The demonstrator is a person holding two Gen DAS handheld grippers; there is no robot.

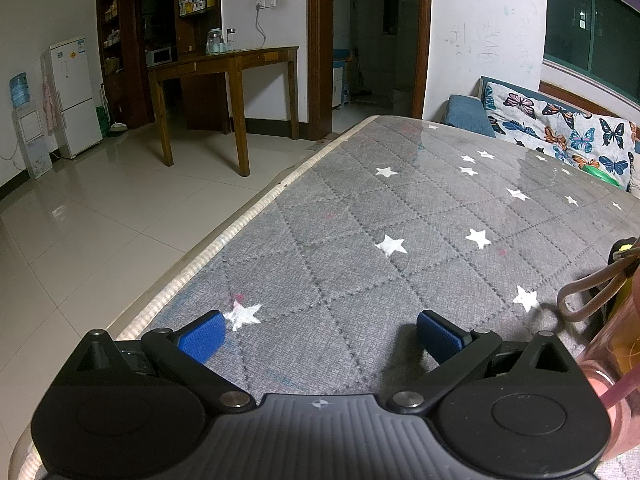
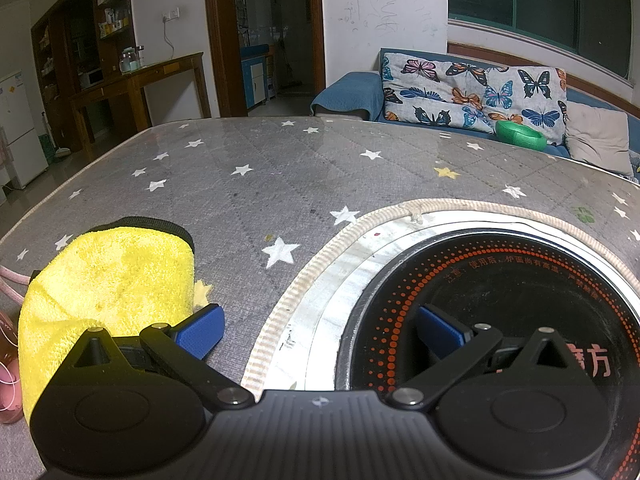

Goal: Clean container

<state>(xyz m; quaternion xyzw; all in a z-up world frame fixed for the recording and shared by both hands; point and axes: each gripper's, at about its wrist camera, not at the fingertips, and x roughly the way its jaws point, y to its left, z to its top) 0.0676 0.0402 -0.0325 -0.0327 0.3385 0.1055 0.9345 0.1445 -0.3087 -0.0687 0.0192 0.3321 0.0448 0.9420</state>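
both tools (image 1: pixel 320 334) (image 2: pixel 320 330) hover low, spread wide.

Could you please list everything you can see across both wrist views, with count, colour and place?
Table cover: one, grey quilted with white stars, under a clear sheet, spanning the tabletop.
Cloth: one, yellow with a black edge, on the table left of the right gripper.
Pink container: one, translucent pink with a loop strap, at the right edge of the left wrist view.
Induction cooktop: one, black with red dots, set into the table.
Green bowl: one, on the sofa.
Butterfly cushion: one, multicoloured, on the blue sofa.
Wooden side table: one, brown, by the far wall.
Fridge: one, white, far left.
Left gripper: black with blue pads, jaws open, empty.
Right gripper: same, jaws open, empty.
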